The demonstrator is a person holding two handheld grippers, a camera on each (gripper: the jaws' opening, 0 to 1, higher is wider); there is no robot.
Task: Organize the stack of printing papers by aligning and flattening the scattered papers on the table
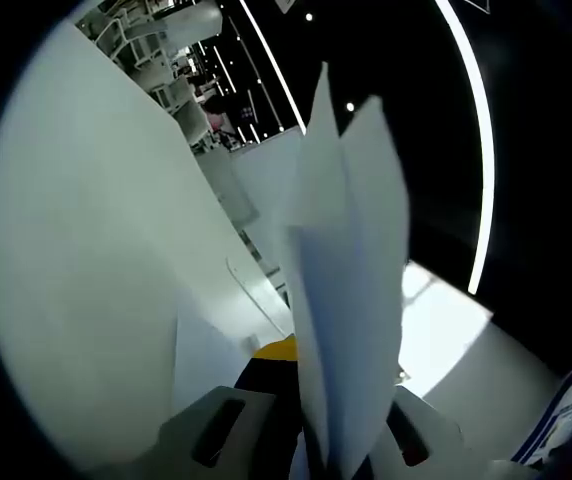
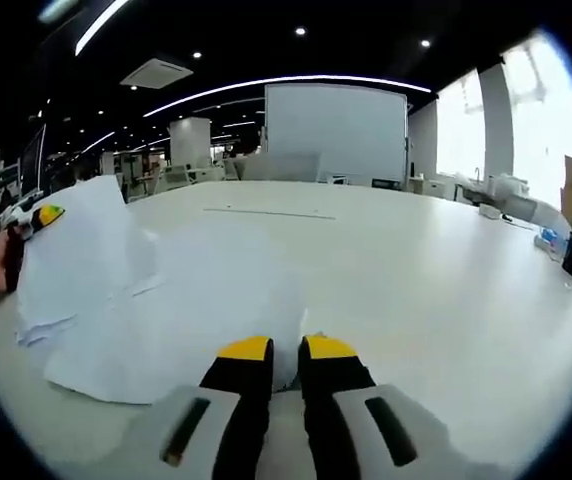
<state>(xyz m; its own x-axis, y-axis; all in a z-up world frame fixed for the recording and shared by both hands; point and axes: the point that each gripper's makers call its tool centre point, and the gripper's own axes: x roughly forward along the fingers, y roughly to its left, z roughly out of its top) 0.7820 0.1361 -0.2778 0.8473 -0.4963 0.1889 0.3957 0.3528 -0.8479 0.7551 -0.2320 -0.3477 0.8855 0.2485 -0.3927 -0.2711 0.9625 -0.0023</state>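
In the left gripper view, the left gripper (image 1: 331, 455) pinches a few papers (image 1: 351, 300) by one edge; they stand up from the jaws, fanned and uneven. In the right gripper view, the right gripper (image 2: 286, 375) has its jaws pressed nearly together at the near edge of the sheets (image 2: 181, 310) lying on the table (image 2: 416, 270); whether it nips that edge is unclear. The left gripper (image 2: 41, 215) lifts papers at the left. The paper looks light, limp and slippery, best taken by its edges.
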